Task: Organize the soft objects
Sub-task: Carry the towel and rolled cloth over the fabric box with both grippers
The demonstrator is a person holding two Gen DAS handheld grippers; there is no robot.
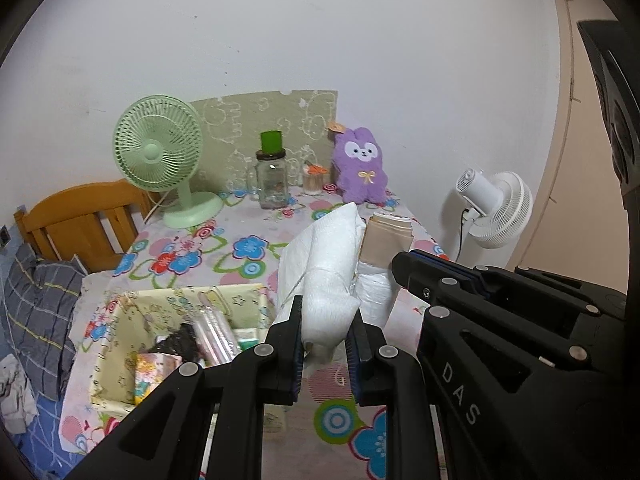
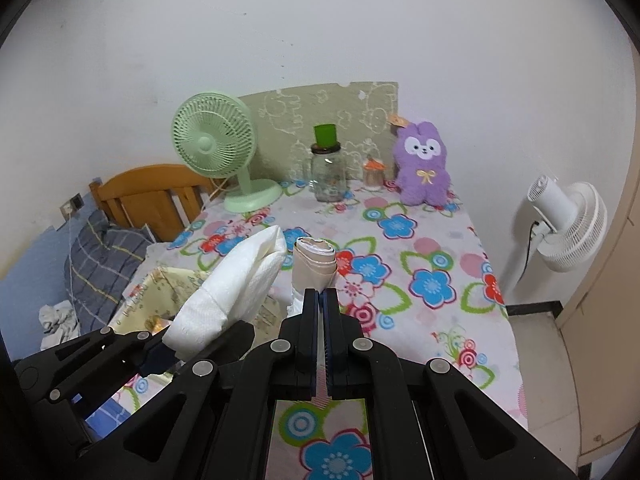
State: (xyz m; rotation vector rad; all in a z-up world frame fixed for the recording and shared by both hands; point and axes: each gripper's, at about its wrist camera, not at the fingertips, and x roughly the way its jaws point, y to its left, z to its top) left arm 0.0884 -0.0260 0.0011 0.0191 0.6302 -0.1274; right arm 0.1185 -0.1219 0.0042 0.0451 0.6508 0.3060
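Observation:
My left gripper (image 1: 326,320) is shut on a folded white cloth bundle (image 1: 326,264) and holds it above the flowered tablecloth; the bundle also shows in the right wrist view (image 2: 236,288). My right gripper (image 2: 321,300) is shut on the wrapped end of a beige roll (image 2: 314,266), which also shows in the left wrist view (image 1: 386,242). The two grippers are side by side, the right one (image 1: 404,266) just right of the bundle. A purple plush rabbit (image 1: 362,166) sits upright at the table's back, also visible in the right wrist view (image 2: 422,164).
A pale yellow fabric box (image 1: 120,332) with several small items sits at the table's front left. A green fan (image 1: 160,156), a glass jar (image 1: 273,180) and a small container (image 1: 314,180) stand at the back. A white fan (image 1: 496,208) stands right of the table, a bed (image 1: 36,300) left.

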